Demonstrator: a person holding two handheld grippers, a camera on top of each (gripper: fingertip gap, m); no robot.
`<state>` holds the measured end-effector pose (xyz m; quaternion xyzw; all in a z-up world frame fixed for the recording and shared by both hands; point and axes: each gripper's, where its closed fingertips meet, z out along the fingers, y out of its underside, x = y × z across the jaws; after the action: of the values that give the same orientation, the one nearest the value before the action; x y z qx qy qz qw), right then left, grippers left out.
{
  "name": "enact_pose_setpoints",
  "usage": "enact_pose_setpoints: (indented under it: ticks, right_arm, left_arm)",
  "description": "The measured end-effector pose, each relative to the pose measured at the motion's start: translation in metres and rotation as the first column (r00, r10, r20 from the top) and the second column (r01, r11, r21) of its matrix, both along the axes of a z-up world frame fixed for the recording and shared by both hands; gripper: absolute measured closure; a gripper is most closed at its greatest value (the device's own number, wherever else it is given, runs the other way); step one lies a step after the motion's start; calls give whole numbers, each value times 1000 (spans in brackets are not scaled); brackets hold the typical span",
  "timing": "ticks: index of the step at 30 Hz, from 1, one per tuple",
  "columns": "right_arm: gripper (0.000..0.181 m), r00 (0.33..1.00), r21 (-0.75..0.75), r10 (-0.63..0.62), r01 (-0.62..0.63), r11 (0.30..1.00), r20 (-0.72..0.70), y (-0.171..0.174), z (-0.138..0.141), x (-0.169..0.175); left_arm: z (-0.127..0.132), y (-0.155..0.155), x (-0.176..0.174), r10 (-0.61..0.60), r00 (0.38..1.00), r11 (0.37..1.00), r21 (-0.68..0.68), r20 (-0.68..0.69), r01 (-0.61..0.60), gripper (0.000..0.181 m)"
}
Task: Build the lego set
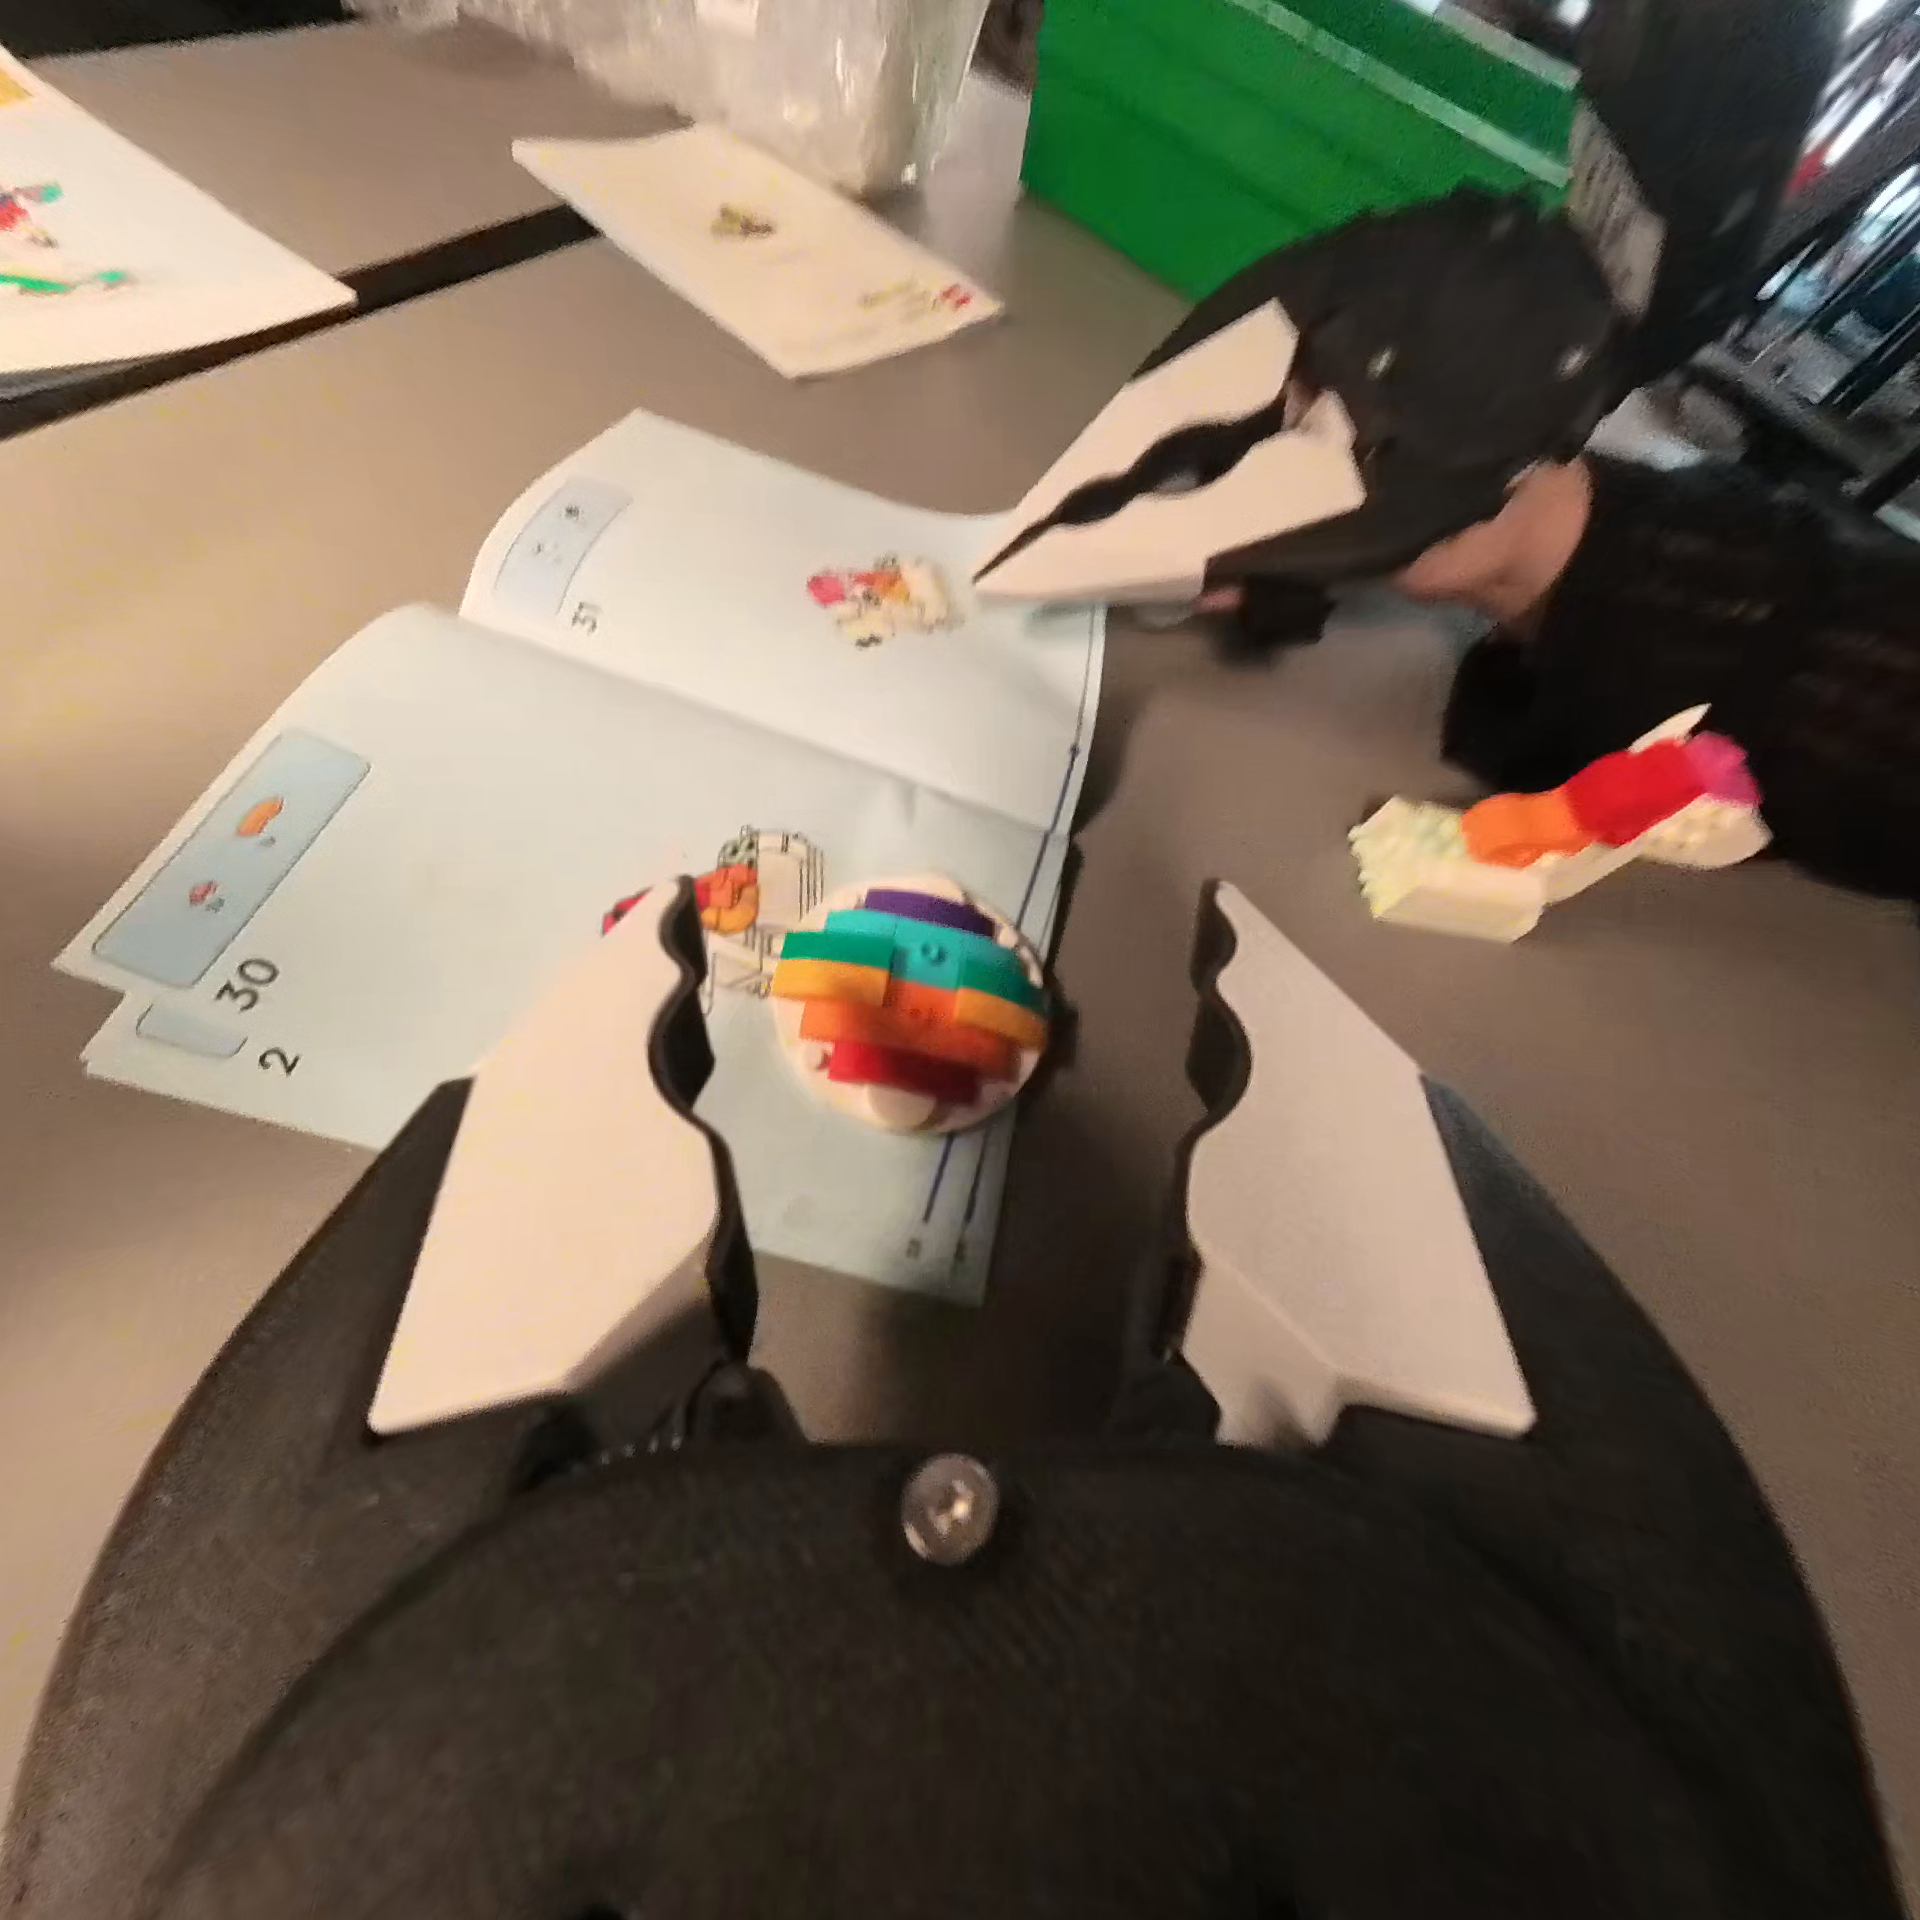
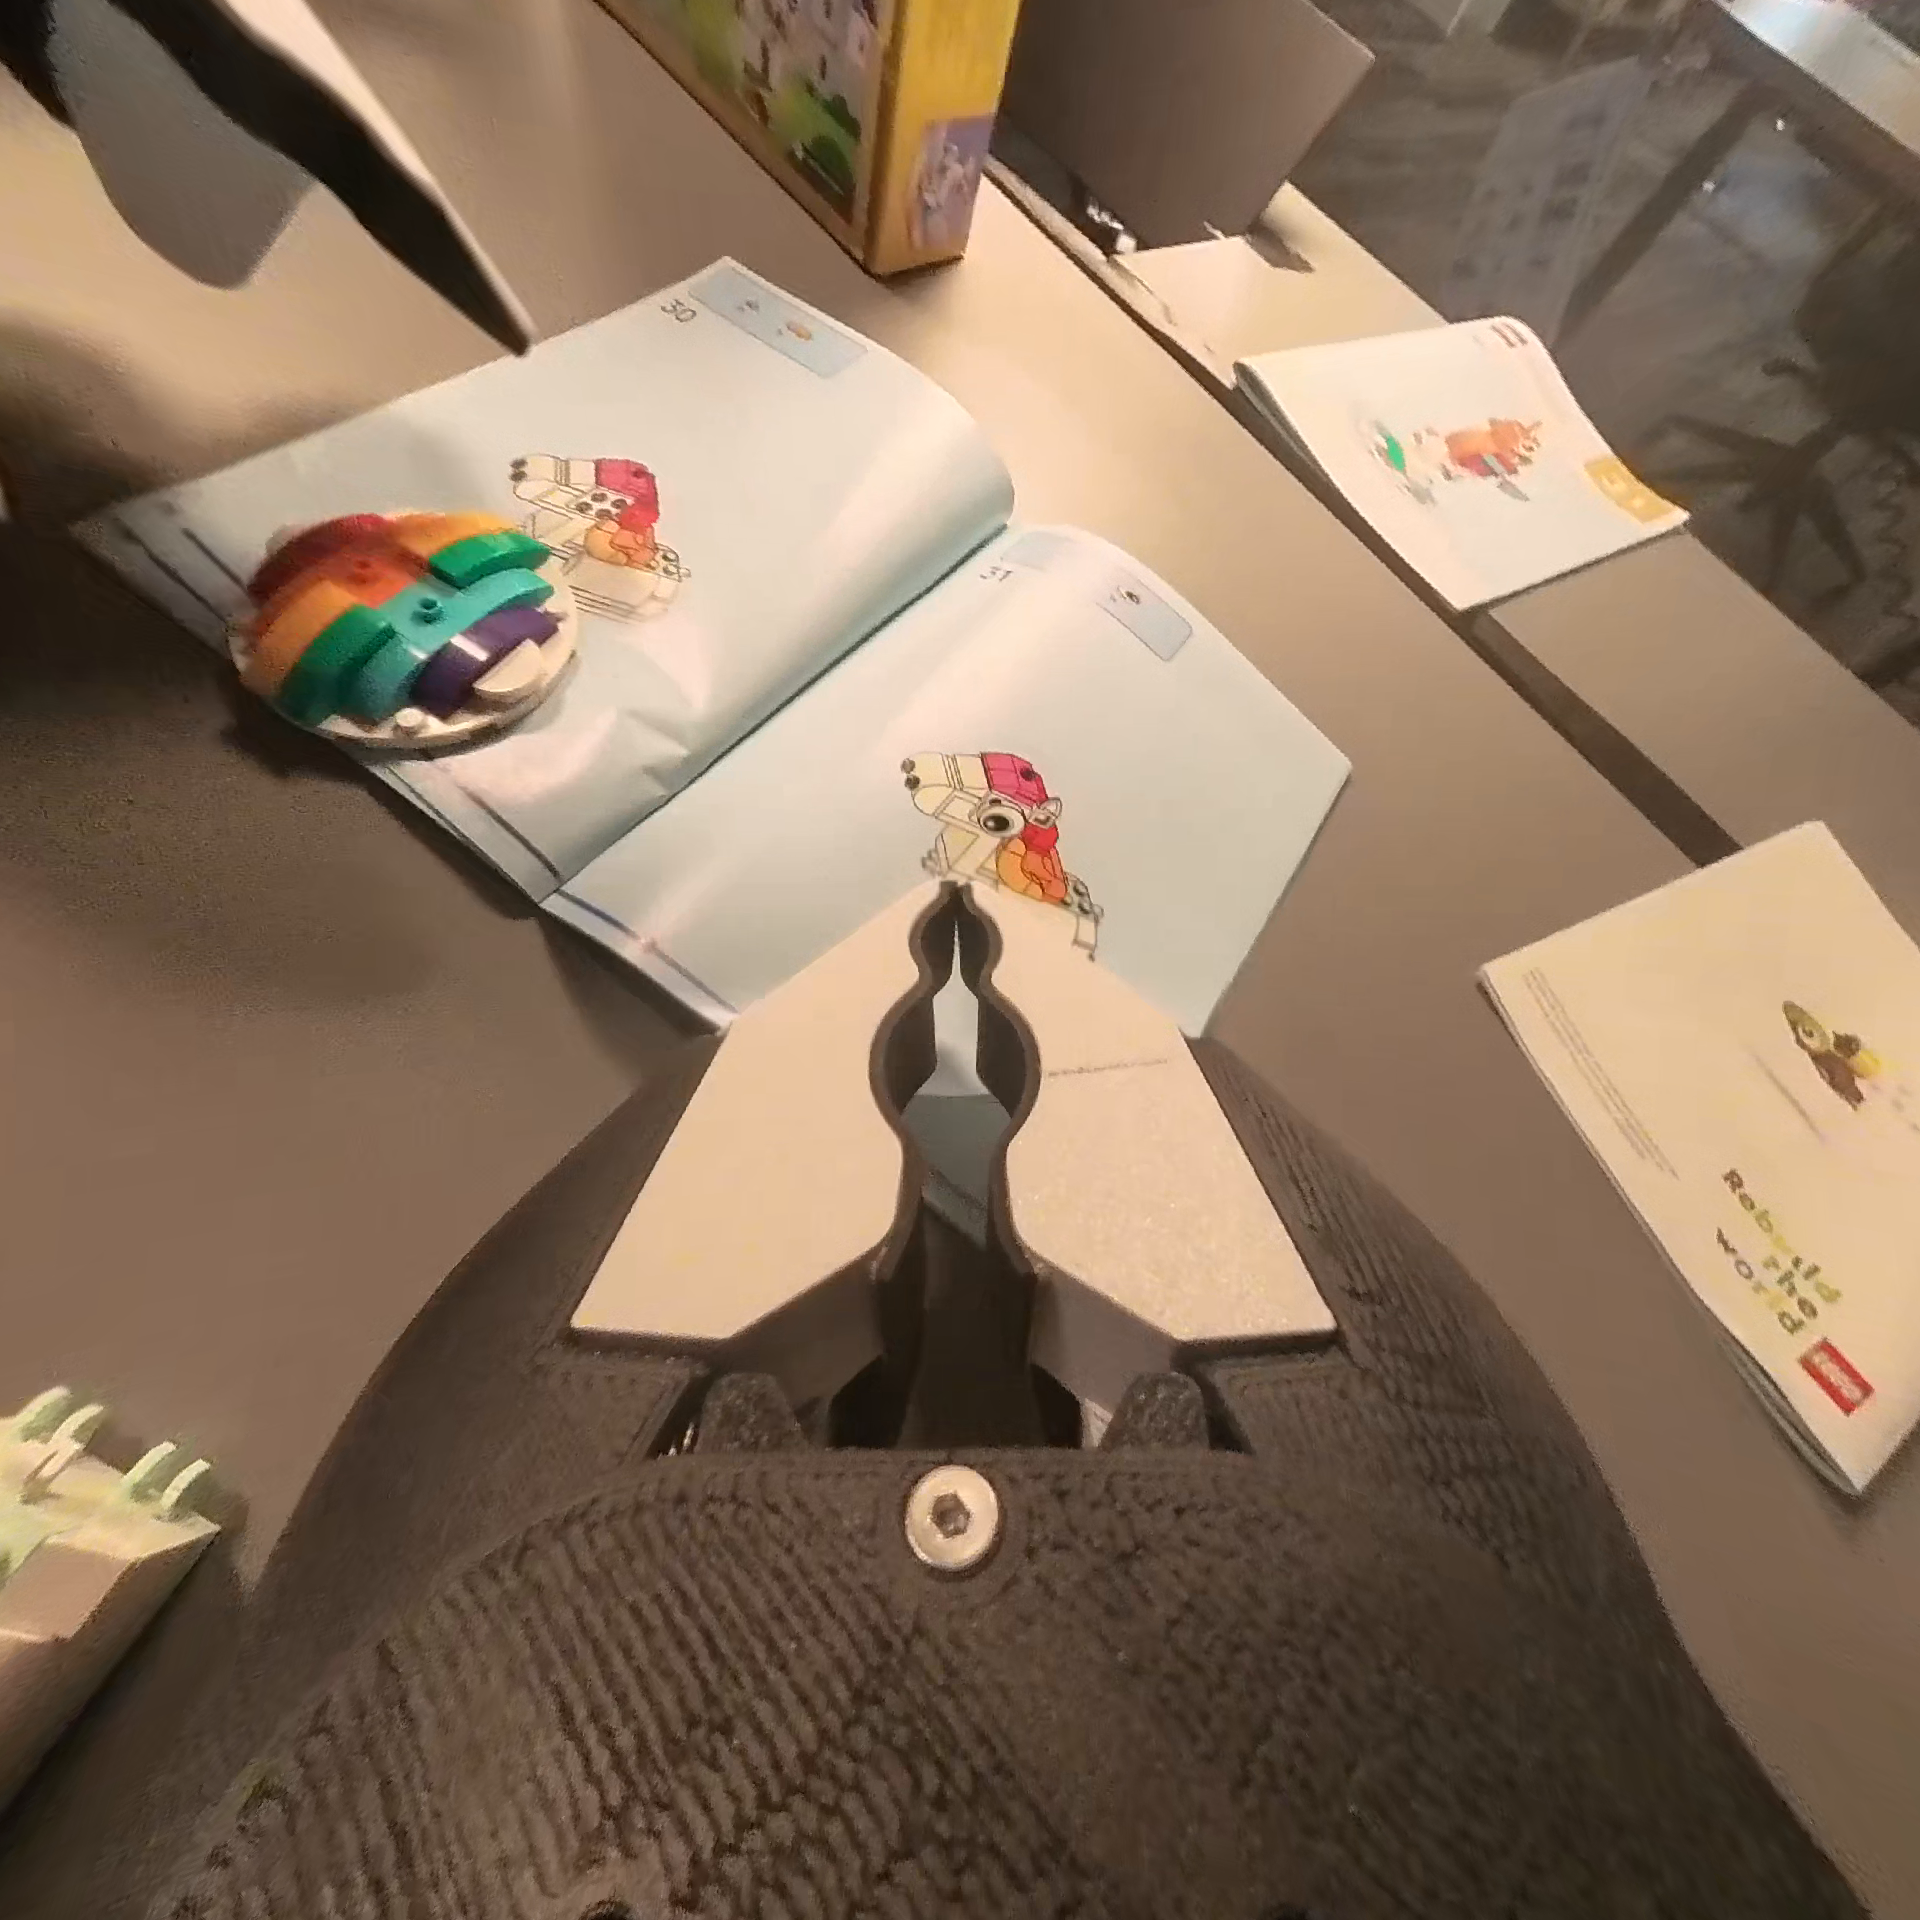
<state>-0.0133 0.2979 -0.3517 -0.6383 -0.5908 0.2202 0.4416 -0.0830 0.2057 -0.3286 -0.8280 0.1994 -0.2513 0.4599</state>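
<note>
Grey bench [image 2: 312,1039] all around, scattered with paper: an open instruction booklet [image 2: 831,665] in the middle, two more booklets [image 2: 1455,457] off to the far side, and a yellow box [image 2: 914,135] standing at the back. On the booklet's near page sits the rainbow disc [image 1: 909,1003], a round white plate stacked with red, orange, green, teal and purple bricks, and the left hand-held gripper [image 1: 945,914] hangs right over it, jaws spread wide with nothing between them. The disc lies between the two fingers' lines but nearer the left one, so I'd say a small shift across is wanted before any squeeze. Over on the right, the right hand-held gripper [image 2: 956,894] has its tips pinched together at the lower edge of the far page; it looks to be nipping or pressing the paper, though whether the sheet is truly caught I cannot tell. Beside it on the bench lies the white model [image 1: 1558,831] with orange, red and pink bricks on top, lying on its side, well apart from the disc. My read: the job in hand is picking up the disc. Best to take it by the white rim, low and level, since the stacked bricks on top could pop off under a pinch, and the page beneath could slide unless the other gripper keeps it pinned.
</note>
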Motion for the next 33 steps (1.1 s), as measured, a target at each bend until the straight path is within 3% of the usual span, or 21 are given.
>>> enact_pose_setpoints:
  ticks: [4,8,13,16,21,24,27,30,33]
  right_arm:
    - [181,999,-68,-51,51,996,0,1,-2,15]
    - [181,992,-158,-59,40,987,-116,-1,12,19]
    - [180,976,-320,-150,93,943,-158,8,12,18]
    - [174,964,-327,-173,100,940,-201,13,18,22]
    - [160,962,-153,-96,58,986,-254,15,32,36]
    - [160,943,20,-115,127,992,-313,29,47,48]
    - [162,895,182,-151,246,952,-419,44,67,62]
    - [166,869,327,-144,325,887,-474,49,79,73]
    - [168,874,405,-116,332,852,-472,46,81,72]
  left_arm:
    - [-25,0,1,-37,989,997,-68,-140,27,79]
    - [-44,0,9,-72,975,993,-110,-210,49,78]
    - [-48,1,5,-62,954,995,-96,-292,36,86]
    - [-48,2,-2,-33,947,997,-83,-321,7,101]
    - [-45,0,-1,-42,967,996,-91,-252,19,115]
    - [-41,1,-3,-36,976,996,-92,-216,17,115]
    - [-32,1,0,-43,983,998,-51,-180,35,115]
    - [-15,-15,24,-191,971,980,23,-146,197,115]
    - [-13,-58,63,-476,870,877,10,-130,481,115]
